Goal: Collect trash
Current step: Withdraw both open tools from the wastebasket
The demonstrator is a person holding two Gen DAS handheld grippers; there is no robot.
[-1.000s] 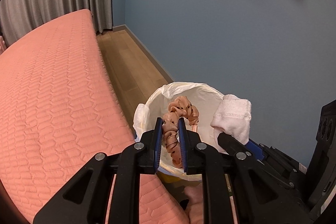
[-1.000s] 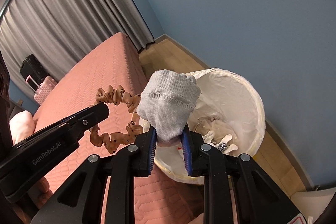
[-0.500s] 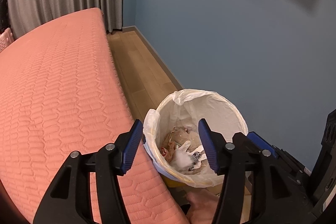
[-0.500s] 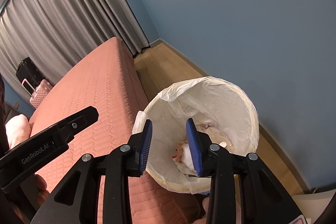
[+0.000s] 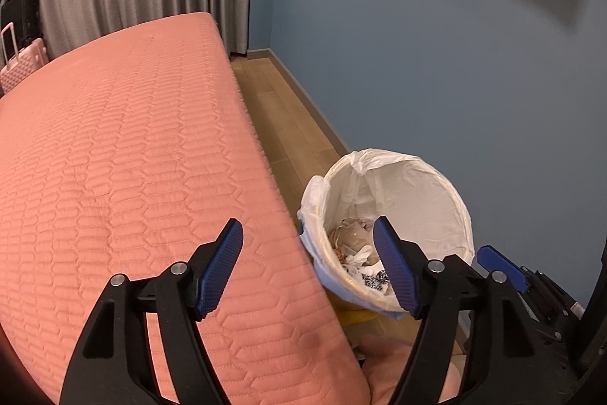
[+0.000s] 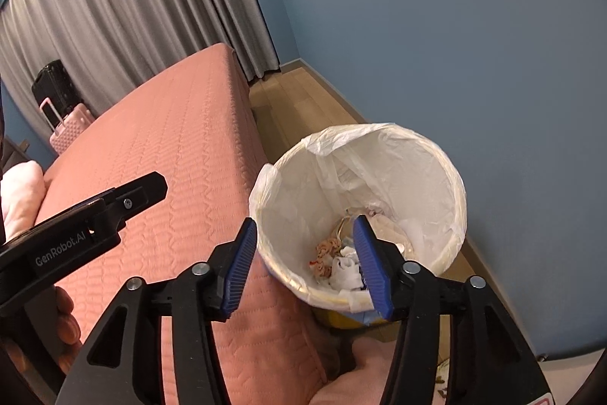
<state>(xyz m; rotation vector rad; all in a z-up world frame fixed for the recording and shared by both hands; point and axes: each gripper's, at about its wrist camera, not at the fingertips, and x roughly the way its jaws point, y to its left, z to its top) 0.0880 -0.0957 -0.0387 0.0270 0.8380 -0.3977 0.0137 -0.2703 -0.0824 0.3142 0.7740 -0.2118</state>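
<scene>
1. The bed (image 5: pixel 125 147) on the left looks bare to me, no trash left on the part I can see.
2. My left gripper (image 5: pixel 308 266) hangs over the bed's right edge, its fingers (image 5: pixel 220 266) spreading apart with nothing between them.
3. My right gripper (image 6: pixel 305 266) is over the trash bin (image 6: pixel 453 185), which stands on the floor right beside that edge; jaws opening, empty too.
4. The trash (image 6: pixel 339 262) sits at the bottom of the bin's liner. I'd guess we're nearly done, unless more is lying out of view.

White-lined bin (image 6: pixel 451 185) upright beside bed; scrunchie (image 6: pixel 328 249), sock (image 6: pixel 345 272) inside.
</scene>
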